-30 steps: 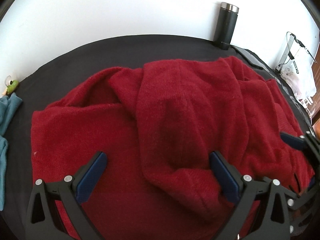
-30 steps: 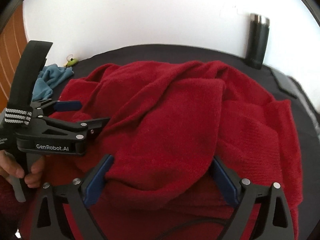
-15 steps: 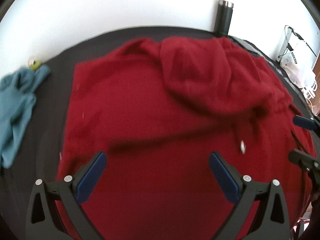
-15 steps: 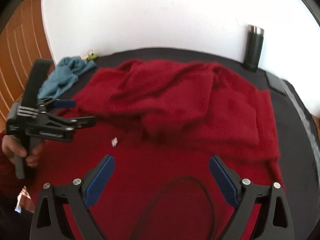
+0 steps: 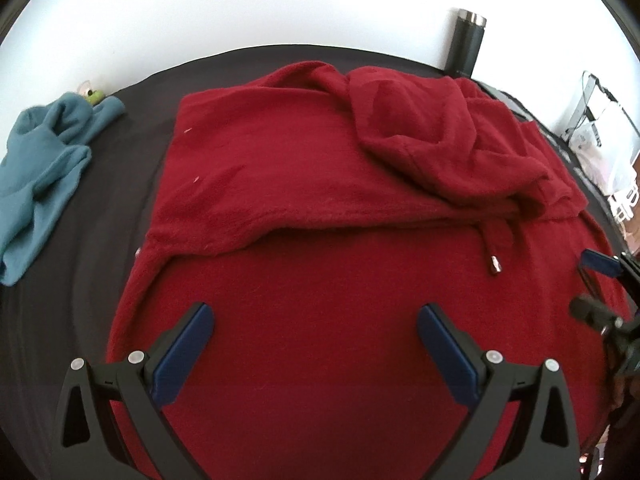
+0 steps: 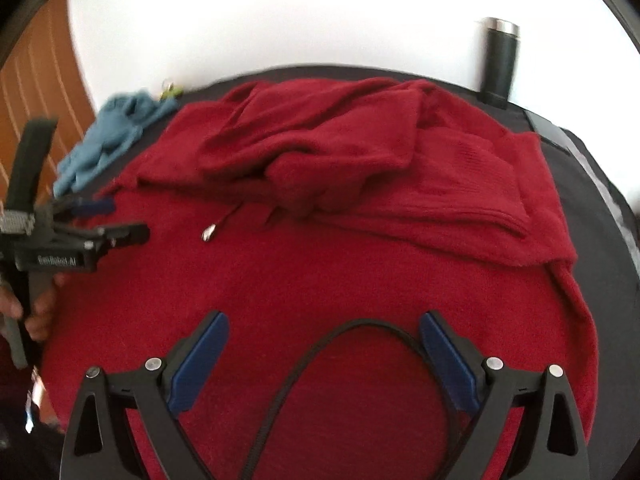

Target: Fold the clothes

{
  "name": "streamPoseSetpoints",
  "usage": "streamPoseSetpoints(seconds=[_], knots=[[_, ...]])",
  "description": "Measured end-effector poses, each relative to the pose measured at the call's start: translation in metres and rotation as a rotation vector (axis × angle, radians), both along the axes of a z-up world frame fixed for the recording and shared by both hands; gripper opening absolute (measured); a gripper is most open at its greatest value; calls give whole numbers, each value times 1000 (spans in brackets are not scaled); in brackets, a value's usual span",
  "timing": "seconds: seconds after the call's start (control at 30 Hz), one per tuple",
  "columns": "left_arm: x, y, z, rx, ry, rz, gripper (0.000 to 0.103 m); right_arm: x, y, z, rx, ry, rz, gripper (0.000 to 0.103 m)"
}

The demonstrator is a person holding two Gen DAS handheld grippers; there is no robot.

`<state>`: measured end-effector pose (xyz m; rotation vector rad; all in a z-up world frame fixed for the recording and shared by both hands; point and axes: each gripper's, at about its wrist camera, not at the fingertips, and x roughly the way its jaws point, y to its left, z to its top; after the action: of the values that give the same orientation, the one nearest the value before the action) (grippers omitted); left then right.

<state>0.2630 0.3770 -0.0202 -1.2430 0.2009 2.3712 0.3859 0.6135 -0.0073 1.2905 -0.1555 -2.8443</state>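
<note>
A red knitted hoodie [image 5: 320, 280] [image 6: 360, 272] lies spread on the black table, its far part folded toward me with the hood [image 5: 440, 144] bunched on top. A drawstring with a metal tip [image 5: 495, 265] [image 6: 208, 233] lies on the red cloth. My left gripper [image 5: 314, 344] hovers open above the near part of the hoodie, nothing between its blue pads. My right gripper [image 6: 324, 354] is also open over the hoodie, with a black cable loop [image 6: 320, 344] lying between its fingers. In the right wrist view the left gripper [image 6: 112, 220] shows at the left, held by a hand.
A teal garment [image 5: 40, 168] [image 6: 108, 136] lies crumpled at the table's left, a small green toy [image 5: 94, 96] behind it. A dark tumbler [image 5: 466, 44] [image 6: 500, 64] stands by the white wall at the back right. White items [image 5: 600, 148] sit past the right edge.
Both grippers let go of the red cloth and pulled back toward me and upward. The lifted part of the hoodie now lies folded over on the table.
</note>
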Motion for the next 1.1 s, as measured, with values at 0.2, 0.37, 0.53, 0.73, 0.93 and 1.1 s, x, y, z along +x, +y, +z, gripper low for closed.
streamPoseSetpoints(seconds=[0.2,0.37,0.53,0.73,0.93,1.1], knots=[[23,-32,3,82,-10,-46,102,45,34,22,-130,116,-29,98],[49,-57,9,163,6,-106,102,88,50,41,-160,192,-28,98],[78,-80,14,201,26,-152,102,137,53,51,-108,238,4,98],[113,-106,25,180,56,-187,102,198,56,57,-40,255,17,98],[149,-130,40,65,171,-202,102,266,91,80,-136,401,-71,98],[161,-157,43,12,216,-145,102,298,115,83,-195,463,-176,98]])
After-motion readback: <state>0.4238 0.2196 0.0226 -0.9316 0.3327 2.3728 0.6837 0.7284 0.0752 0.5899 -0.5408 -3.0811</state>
